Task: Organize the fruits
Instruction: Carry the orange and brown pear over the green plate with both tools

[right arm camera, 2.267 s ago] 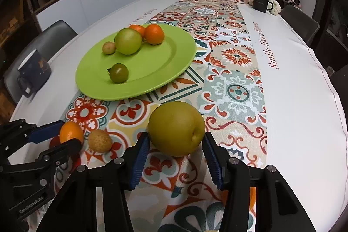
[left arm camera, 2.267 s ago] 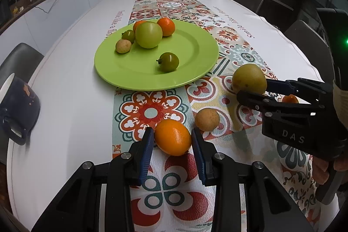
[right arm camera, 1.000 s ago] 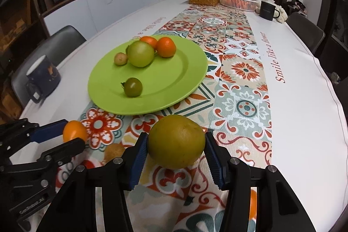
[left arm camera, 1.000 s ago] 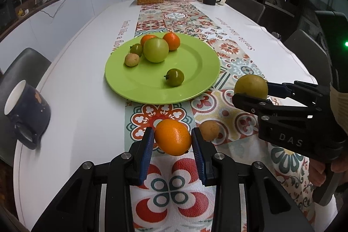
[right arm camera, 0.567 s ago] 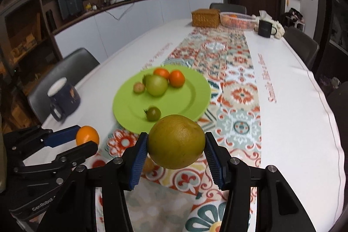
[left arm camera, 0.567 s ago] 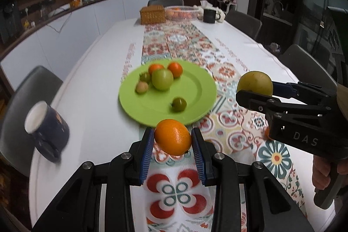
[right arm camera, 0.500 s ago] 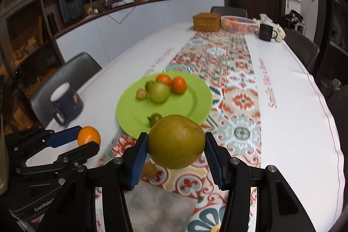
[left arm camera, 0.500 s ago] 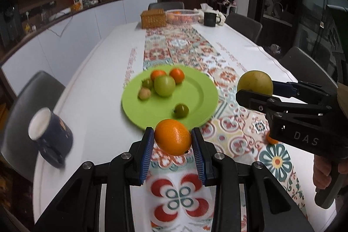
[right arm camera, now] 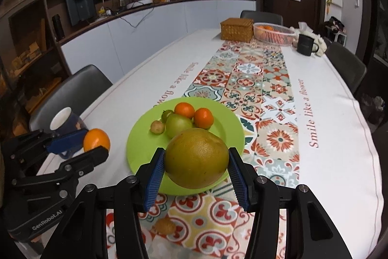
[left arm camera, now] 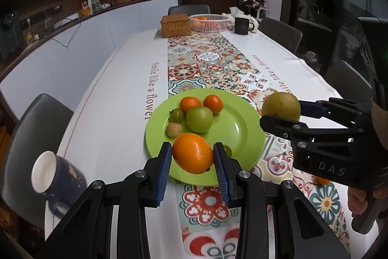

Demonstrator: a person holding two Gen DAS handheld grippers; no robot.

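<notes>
The left gripper clamps an orange above the near rim of the green plate. The right gripper grips a yellow-green pear over the same plate, which holds two tangerines, a green apple and smaller fruits.

My counter has a white cloth w/ a patterned tile runner down the middle. Directly on it: green plate near me, navy mug at the left edge, small brown fruit on the runner, wicker box, pink basket & dark mug at the far end.
</notes>
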